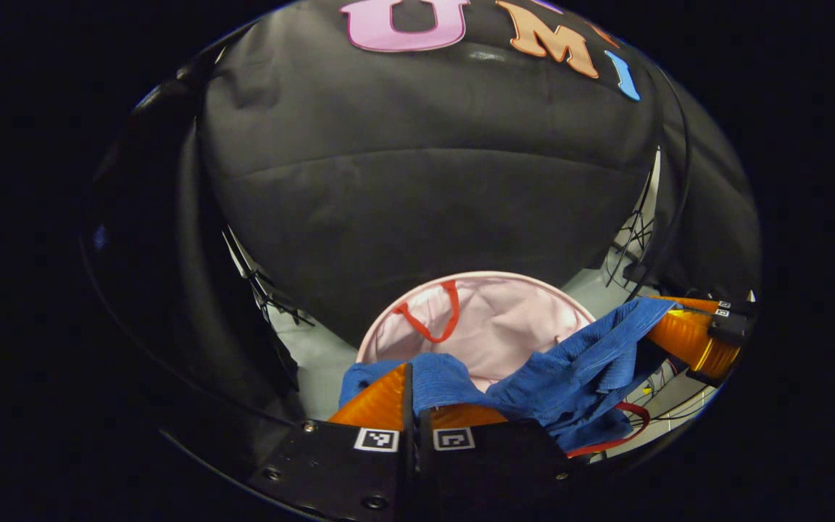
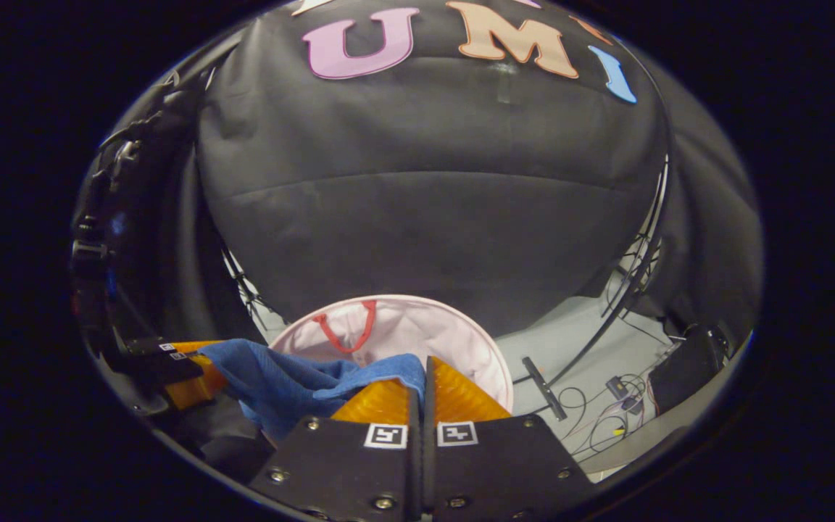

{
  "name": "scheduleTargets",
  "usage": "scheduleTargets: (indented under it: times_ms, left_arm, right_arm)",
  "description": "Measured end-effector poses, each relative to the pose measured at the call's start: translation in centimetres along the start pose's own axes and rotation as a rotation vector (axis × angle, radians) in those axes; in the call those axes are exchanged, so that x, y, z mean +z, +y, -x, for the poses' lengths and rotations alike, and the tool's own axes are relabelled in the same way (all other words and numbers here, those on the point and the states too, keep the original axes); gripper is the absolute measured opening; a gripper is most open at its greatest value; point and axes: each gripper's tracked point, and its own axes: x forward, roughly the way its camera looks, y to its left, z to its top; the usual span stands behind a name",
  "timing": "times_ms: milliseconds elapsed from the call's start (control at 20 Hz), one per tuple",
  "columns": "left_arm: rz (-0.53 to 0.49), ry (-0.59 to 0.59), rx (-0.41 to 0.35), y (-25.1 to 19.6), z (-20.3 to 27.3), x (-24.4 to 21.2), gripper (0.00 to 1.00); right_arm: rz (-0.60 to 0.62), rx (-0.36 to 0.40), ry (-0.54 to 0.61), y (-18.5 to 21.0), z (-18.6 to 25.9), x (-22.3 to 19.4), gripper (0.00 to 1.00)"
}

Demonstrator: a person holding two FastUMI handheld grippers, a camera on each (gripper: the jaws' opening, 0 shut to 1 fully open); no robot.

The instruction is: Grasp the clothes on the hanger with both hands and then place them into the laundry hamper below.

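Blue garment [image 1: 577, 377]: ribbed, matt cloth. Laundry hamper [image 1: 504, 319]: smooth pale-pink fabric lining, red strap handles. Left gripper [image 1: 414, 406] fingers: translucent orange ridged plastic, glossy; mounts matt black with metal screws. Booth wall [image 2: 432, 203]: matt black cloth.

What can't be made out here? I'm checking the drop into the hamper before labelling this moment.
- Hamper bottom: in the left gripper view, covered by the blue garment.
- Hamper's near rim: in the right gripper view, hidden behind the right hand-held gripper and the cloth.
- Garment's type and full shape: bunched between the left hand-held gripper and the right one.
- Hanger: cannot tell where it is.
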Motion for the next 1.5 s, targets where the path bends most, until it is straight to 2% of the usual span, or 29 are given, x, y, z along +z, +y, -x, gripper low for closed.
scheduleTargets:
  times_ms: [50, 100, 250, 350, 450, 500, 1200, 1400, 1450, 1500]
  left_arm:
    - [0.014, 0.01, -0.005, -0.3, -0.1, -0.2, 0.11]
    - [0.004, -0.001, 0.019, 0.1, 0.0, 0.2, 0.31]
    - [-0.046, -0.055, 0.062, 1.2, 0.6, 1.8, 0.9]
    - [-0.018, -0.074, 0.052, 0.7, 1.5, 2.8, 0.92]
    - [-0.021, -0.098, 0.061, 0.7, 2.3, 3.6, 0.97]
    - [-0.026, -0.112, 0.062, 0.7, 2.9, 4.3, 0.98]
    - [-0.022, -0.311, 0.048, 0.9, 12.0, 11.8, 0.98]
    - [-0.046, -0.4, 0.1, 2.3, 15.5, 14.9, 0.98]
    - [-0.03, -0.425, 0.124, 2.9, 16.2, 15.8, 0.98]
    - [0.003, -0.441, 0.119, 2.8, 17.1, 16.5, 0.98]
  right_arm:
    - [0.0, -0.026, 0.001, -0.4, -0.1, 0.0, 0.0]
    - [0.008, -0.049, -0.005, -1.2, 0.0, 0.2, 0.01]
    - [0.034, -0.069, -0.042, -2.0, 0.6, 1.4, 0.58]
    - [0.017, -0.073, -0.078, -2.1, 1.7, 2.8, 0.95]
    - [0.005, -0.071, -0.103, -2.2, 2.5, 4.1, 0.92]
    - [0.006, -0.076, -0.117, -2.4, 2.9, 4.6, 0.96]
    - [-0.04, -0.051, -0.253, -1.0, 9.8, 11.3, 0.96]
    - [-0.04, -0.027, -0.285, 0.1, 12.6, 14.4, 0.96]
    - [-0.03, -0.02, -0.295, 0.4, 13.5, 15.2, 0.92]
    - [-0.025, -0.024, -0.311, 0.3, 14.4, 16.2, 0.92]
